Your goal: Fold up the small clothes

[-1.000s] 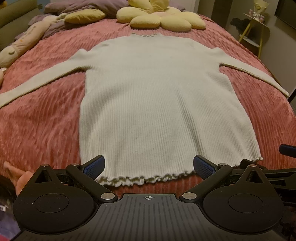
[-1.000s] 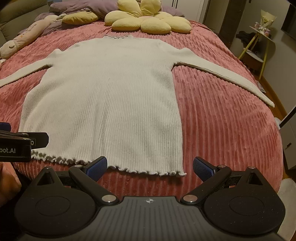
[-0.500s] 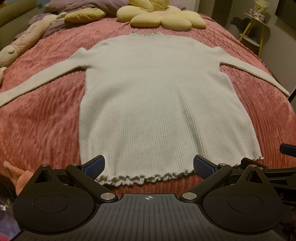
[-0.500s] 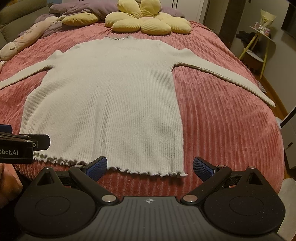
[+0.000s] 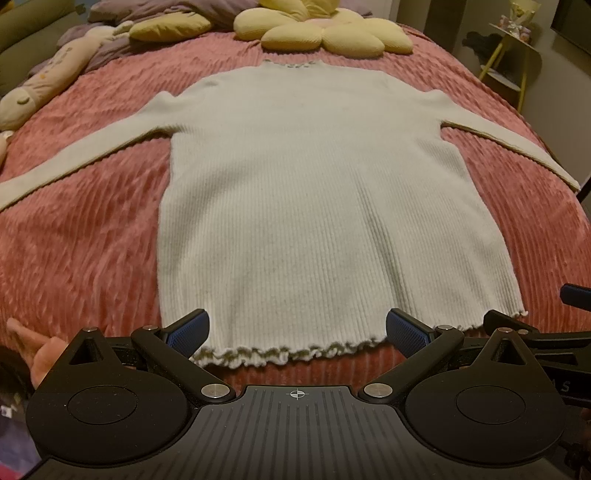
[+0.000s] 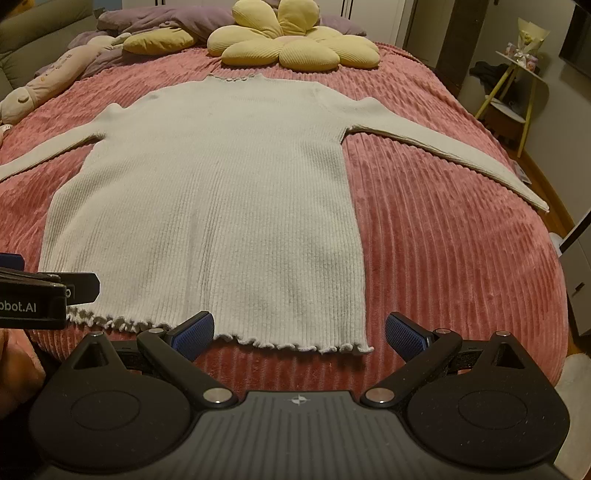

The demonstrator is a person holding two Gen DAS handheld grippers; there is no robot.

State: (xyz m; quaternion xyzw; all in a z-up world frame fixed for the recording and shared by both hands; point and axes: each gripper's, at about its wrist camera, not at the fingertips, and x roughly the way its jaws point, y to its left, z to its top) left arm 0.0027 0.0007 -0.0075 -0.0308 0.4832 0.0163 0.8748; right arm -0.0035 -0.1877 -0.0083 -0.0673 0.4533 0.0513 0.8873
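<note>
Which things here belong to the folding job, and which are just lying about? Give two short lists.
Job: sweater, spread flat on the bedspread; left gripper and right gripper, both open at its hem.

Lying about: flower cushion, yellow pillow, plush toy, purple blanket, side table.

Your left gripper (image 5: 295, 328) hangs wide open at the sweater's (image 5: 314, 206) frilled hem (image 5: 280, 354), frame bottom.
</note>
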